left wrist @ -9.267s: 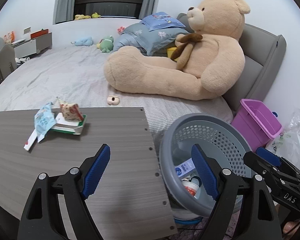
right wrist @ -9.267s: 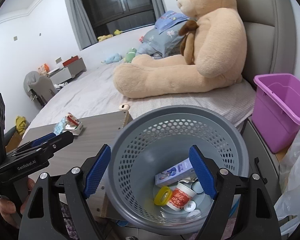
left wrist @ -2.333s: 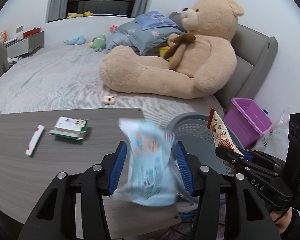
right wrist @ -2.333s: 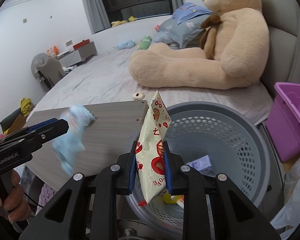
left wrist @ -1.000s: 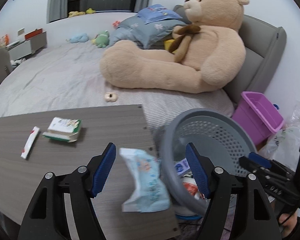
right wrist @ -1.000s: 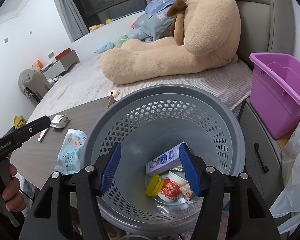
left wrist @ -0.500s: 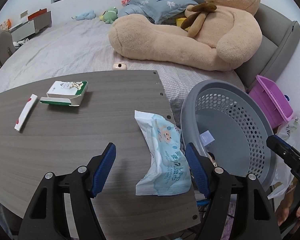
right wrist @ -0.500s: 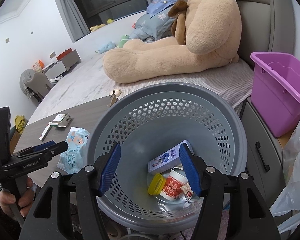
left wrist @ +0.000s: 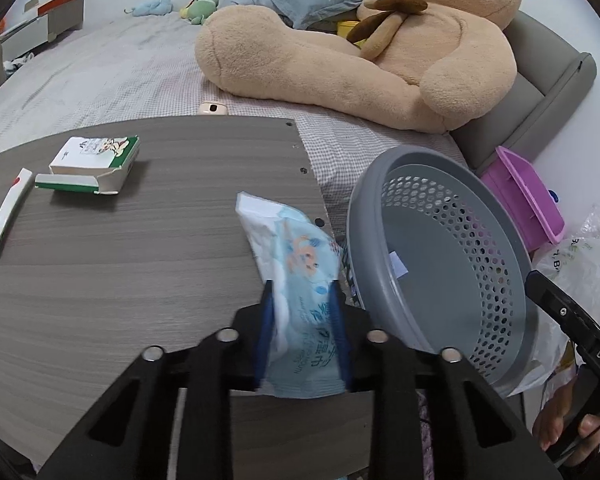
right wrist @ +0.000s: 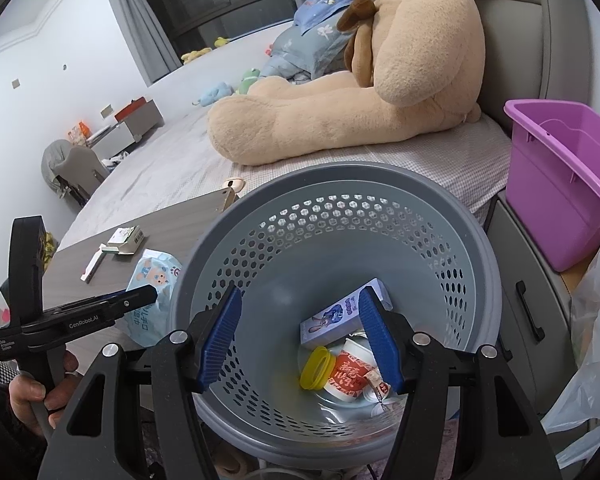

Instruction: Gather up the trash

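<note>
My left gripper [left wrist: 300, 300] is shut on a light blue wet-wipe pack [left wrist: 296, 264] lying at the right edge of the grey wood table [left wrist: 120, 260]. The pack also shows in the right wrist view [right wrist: 152, 280], beside the left gripper's fingers [right wrist: 136, 298]. My right gripper [right wrist: 300, 324] is open and empty, held over the grey perforated trash basket [right wrist: 380, 184]. The basket [left wrist: 380, 184] stands just right of the table. A carton [right wrist: 340, 316], a yellow lid [right wrist: 318, 366] and a red cup [right wrist: 350, 374] lie in it. A green-white box [left wrist: 92, 162] and a white strip [left wrist: 6, 210] lie on the table's far left.
A bed with a big tan teddy bear [left wrist: 360, 44] lies behind the table. A purple bin [right wrist: 560, 172] and a white plastic bag [right wrist: 592, 340] stand right of the basket. A small beige thing [left wrist: 213, 108] lies on the bed near the table edge.
My left gripper has moved forward and closed on the wipe pack, which lay loose on the table between its open fingers. The right gripper stays open over the basket.
</note>
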A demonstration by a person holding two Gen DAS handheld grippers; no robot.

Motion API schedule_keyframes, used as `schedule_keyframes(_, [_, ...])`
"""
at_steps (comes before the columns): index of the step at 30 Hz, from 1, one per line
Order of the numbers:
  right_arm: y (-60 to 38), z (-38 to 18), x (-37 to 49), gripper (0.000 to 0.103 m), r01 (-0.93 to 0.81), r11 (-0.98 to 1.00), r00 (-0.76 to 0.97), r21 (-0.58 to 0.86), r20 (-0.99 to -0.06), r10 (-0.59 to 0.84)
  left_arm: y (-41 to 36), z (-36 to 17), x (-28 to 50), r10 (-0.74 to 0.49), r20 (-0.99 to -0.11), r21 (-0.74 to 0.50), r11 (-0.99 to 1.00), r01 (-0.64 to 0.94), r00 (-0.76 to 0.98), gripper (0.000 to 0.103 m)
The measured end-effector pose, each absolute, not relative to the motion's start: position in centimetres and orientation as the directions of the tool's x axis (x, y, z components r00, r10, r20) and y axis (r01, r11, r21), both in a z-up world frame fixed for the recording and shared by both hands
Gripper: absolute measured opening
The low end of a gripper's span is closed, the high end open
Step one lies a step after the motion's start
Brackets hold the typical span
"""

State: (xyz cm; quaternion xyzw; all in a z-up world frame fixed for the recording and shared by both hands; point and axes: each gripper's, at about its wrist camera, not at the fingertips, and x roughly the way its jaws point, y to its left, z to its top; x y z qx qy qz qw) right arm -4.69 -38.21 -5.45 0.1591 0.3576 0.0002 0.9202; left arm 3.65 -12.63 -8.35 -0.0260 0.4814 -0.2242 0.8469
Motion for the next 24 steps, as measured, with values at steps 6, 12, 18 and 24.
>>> schedule_keyframes(6, [-38.3,-5.5,-4.9,0.06,0.116,0.949,0.75,0.294,-0.652,0.11,-12.2,-7.3,3.4,-0.388,-0.798,-0.245,0.908,0.341,0.461,0.015])
schedule_keyframes(12, [-39.4,-5.0,-5.4,0.06,0.137,0.945,0.765,0.298,-0.638,0.09,-13.4,-2.9,2.5,-0.4,-0.733,-0.202,0.9,0.385,0.551,0.015])
schedule_keyframes(18, [-40.9,-4.6,-6.2,0.06,0.165,0.94,0.774,0.298,-0.63,0.064,-18.6,-0.8,1.4,-0.48,-0.698,-0.187,0.839,0.512,0.532,0.015])
schedule_keyframes(24, [-42.4,-4.5,-7.5,0.06,0.204,0.937,0.772,0.285,-0.635,0.024,-23.3,-2.4,0.8,-0.507,-0.733,-0.18,0.788,0.589,0.454,0.015])
